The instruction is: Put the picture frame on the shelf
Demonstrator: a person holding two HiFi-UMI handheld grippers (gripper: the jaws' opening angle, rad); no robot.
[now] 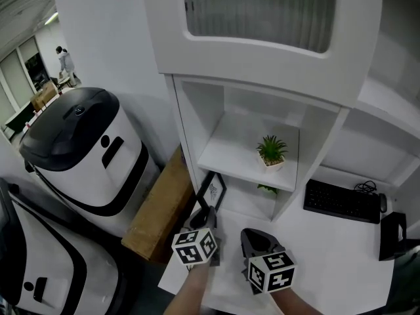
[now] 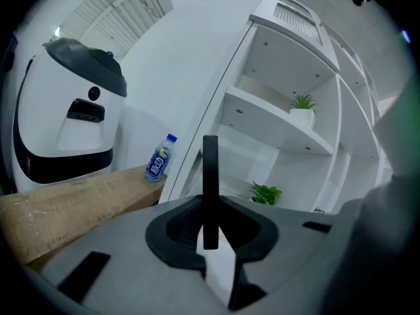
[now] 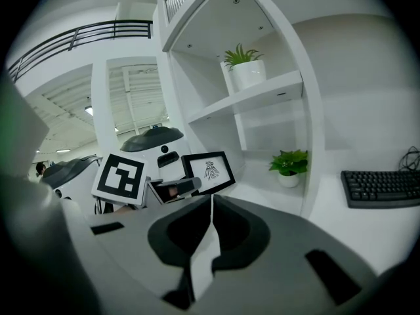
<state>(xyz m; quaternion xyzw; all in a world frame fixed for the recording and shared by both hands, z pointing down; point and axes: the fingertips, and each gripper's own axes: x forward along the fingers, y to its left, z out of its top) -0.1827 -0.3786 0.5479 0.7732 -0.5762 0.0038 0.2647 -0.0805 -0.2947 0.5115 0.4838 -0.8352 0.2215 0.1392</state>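
The black picture frame point(image 1: 211, 190) with a small drawing stands upright at the left end of the lower shelf opening. My left gripper point(image 1: 205, 215) is shut on its lower edge. In the left gripper view the frame point(image 2: 210, 176) shows edge-on, rising from between the jaws. The right gripper view shows the frame's front point(image 3: 209, 171) with the left gripper point(image 3: 177, 189) clamped on its left side. My right gripper point(image 1: 254, 236) hangs just right of the left one, shut, with nothing in it point(image 3: 211, 201). The upper shelf board point(image 1: 230, 155) carries a potted plant point(image 1: 271, 151).
A smaller plant point(image 1: 266, 189) sits under the shelf board on the white desk point(image 1: 328, 254). A keyboard point(image 1: 341, 201) lies at the right. Left of the shelf unit are a cardboard box point(image 1: 161, 209), a water bottle point(image 2: 160, 158) and white-and-black machines point(image 1: 85, 149).
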